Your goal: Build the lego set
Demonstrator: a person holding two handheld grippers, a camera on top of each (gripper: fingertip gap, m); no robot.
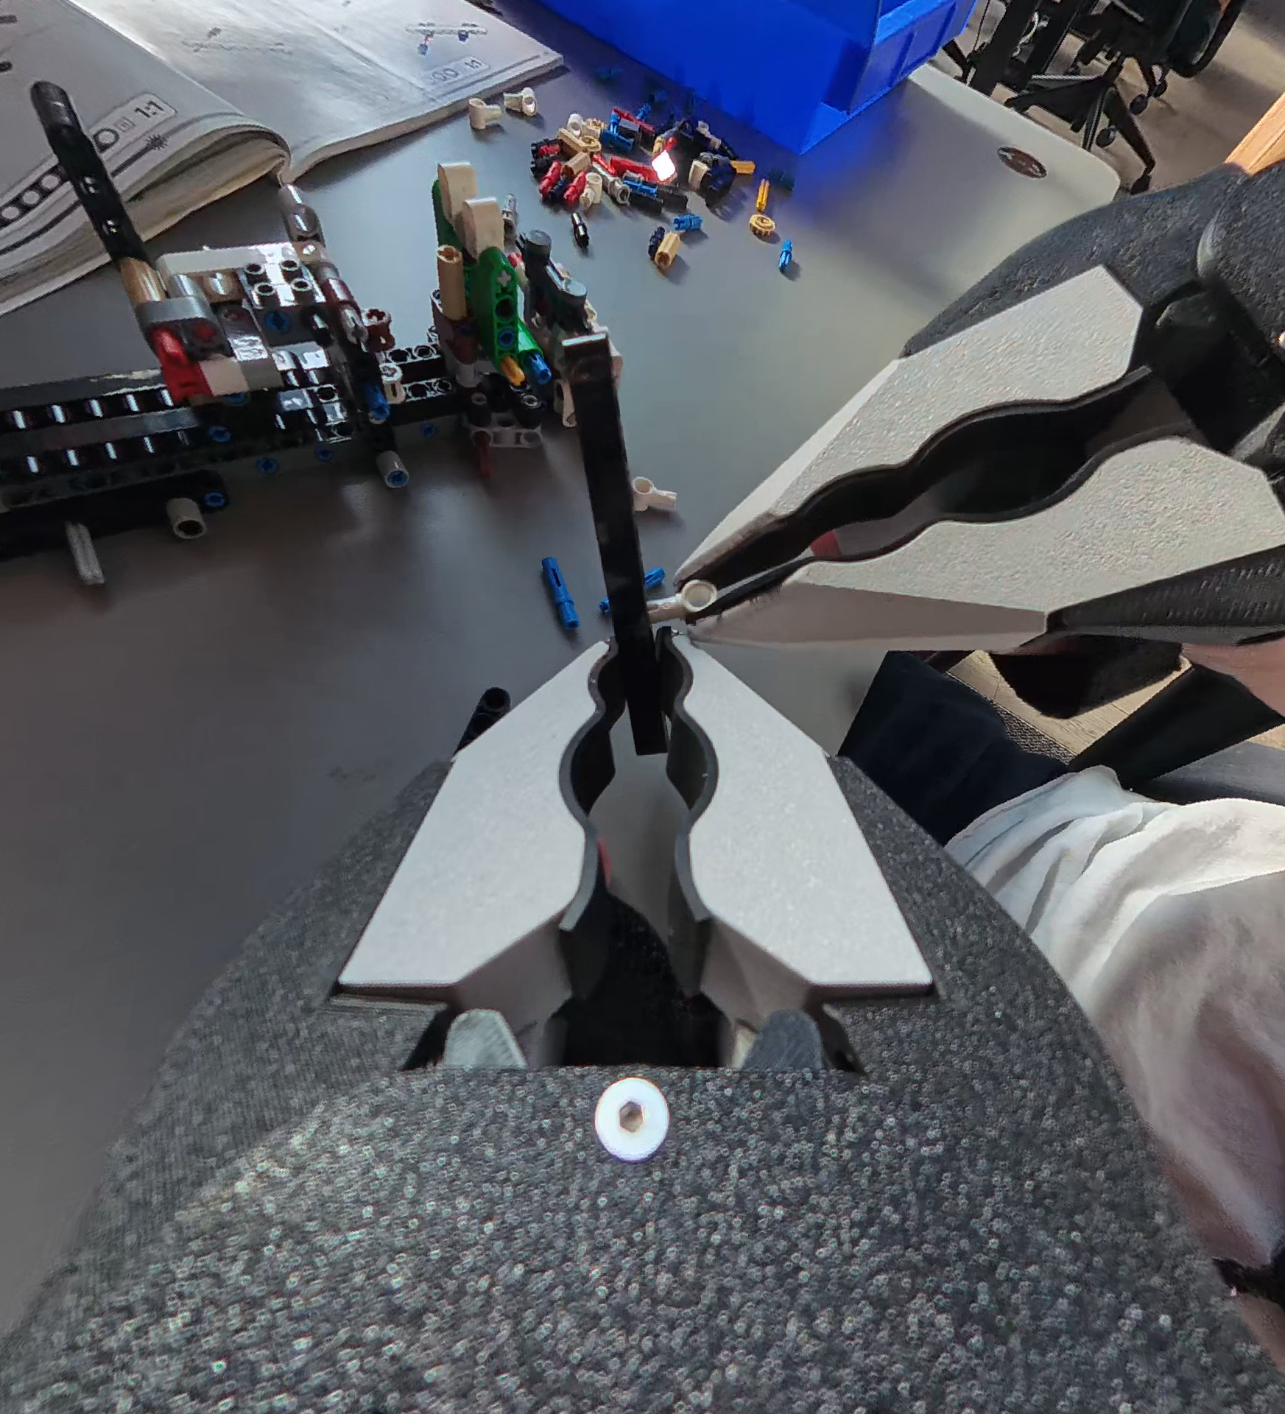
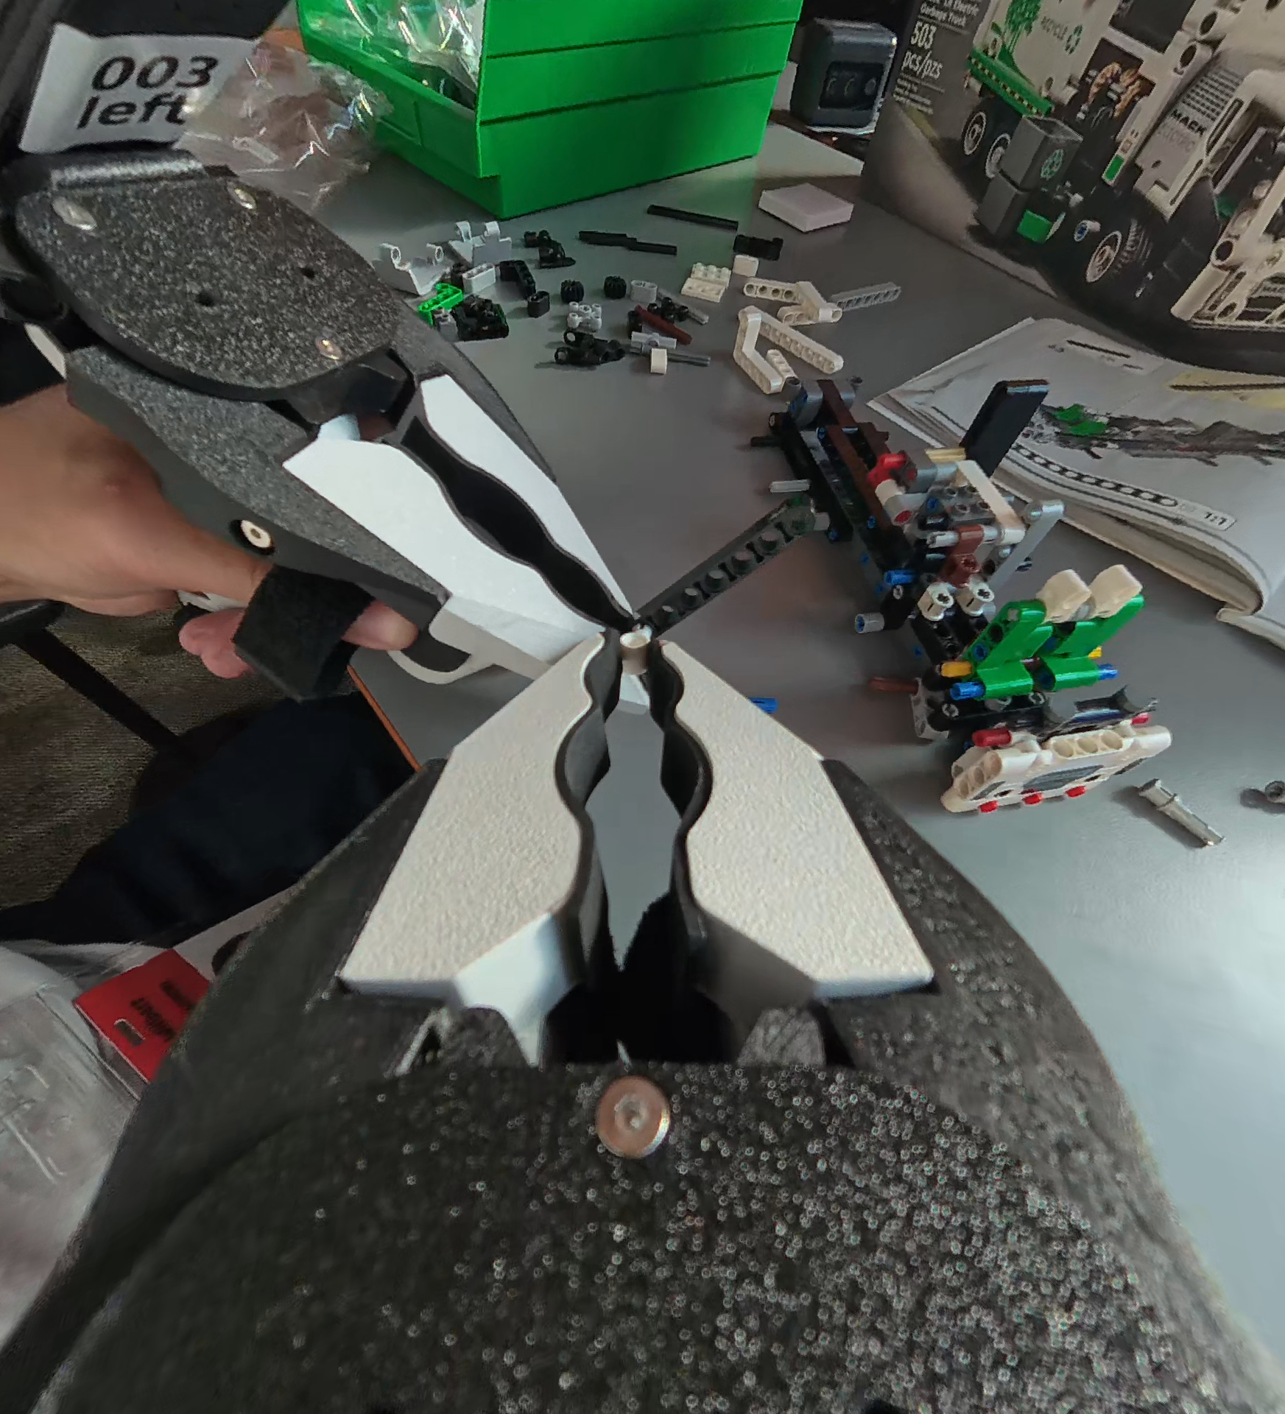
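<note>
The left hand-held gripper [image 1: 635,650] is clamped on a long black holed Lego beam [image 1: 608,528], whose long axis runs forward and away from that gripper toward the half-built black, green and white Lego truck model [image 1: 333,360] on the grey table [image 1: 241,689]. The right hand-held gripper [image 2: 633,650] is clamped on a small pale tan tubular connector piece [image 2: 634,641] and comes in from the right, crosswise to the beam. The connector's end sits just beside the beam's near portion, close above the left gripper's tips, so the right gripper is the one placed to press it in (probably into one of the beam's holes).

Whether the connector already touches the beam I cannot tell. The beam's near end lies sunk between the left gripper's jaws, and its holes show only in the right wrist view. The loose scattered small Lego parts [image 1: 639,168] at the far side are too small to sort by kind.
</note>
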